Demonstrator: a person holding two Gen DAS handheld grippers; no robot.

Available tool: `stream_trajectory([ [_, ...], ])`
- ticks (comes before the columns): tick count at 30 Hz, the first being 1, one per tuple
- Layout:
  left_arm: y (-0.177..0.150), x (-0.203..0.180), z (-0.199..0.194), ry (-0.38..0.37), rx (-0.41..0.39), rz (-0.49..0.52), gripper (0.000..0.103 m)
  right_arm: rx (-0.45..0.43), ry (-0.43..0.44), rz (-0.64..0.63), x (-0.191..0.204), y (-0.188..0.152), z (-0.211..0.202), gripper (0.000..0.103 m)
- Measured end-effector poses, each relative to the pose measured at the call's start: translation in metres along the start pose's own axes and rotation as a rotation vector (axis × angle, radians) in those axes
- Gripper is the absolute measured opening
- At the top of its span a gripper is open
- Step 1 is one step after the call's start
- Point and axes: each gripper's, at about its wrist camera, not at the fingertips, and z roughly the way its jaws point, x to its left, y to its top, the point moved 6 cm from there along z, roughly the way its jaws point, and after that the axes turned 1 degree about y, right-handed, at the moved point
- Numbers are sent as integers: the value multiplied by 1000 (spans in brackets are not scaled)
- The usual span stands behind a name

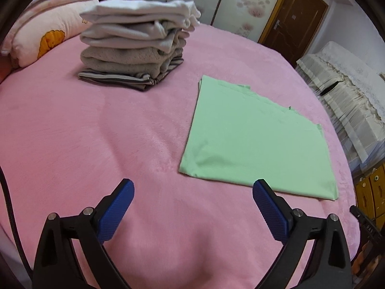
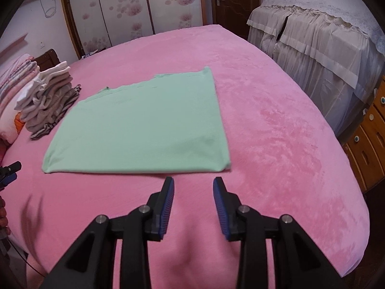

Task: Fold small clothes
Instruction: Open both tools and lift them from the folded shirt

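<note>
surface: pink plush bedspread is covering the whole bed; wardrobe doors and a brown door are standing at the far side, a draped cabinet at the right.
garment: green garment is lying flat near the middle of the bed, already folded into a rough rectangle, far edge stepped and uneven, near edge looking like a clean fold.
stack: pile of folded clothes is sitting far left, well apart from the green piece, next to a pillow.
left gripper: left gripper is hovering above bare bedspread, jaws spread wide, nothing between them; its right finger is overlapping the garment's near edge in the left wrist view, contact unclear.
right gripper: right gripper is hanging just short of the garment's near edge toward the right corner, jaws partly open, holding nothing.
step (judgement): looking like a re-grip before the next fold, or a pick-up to move it to the stack; cannot tell which.
how to do it well: if folding again, be pinching both corners of one short side, all layers together, and be carrying them across level so the edges are meeting squarely.
watch: plush nap is likely dragging on thin fabric, so be lifting clear, not sliding.
risk: grabbing only the top layer is undoing the fold; the uneven far edge is needing aligning first.
</note>
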Motion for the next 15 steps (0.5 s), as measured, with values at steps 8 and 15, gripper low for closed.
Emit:
stream_trajectory([
  [8,-12,-12,-25,-55,-7,-72,99,2,59,-11,37,-19,-14,34],
  [15,-25,-28,-8,-137,54,-114,99,-19,71,-55,66,-19,-12,34],
])
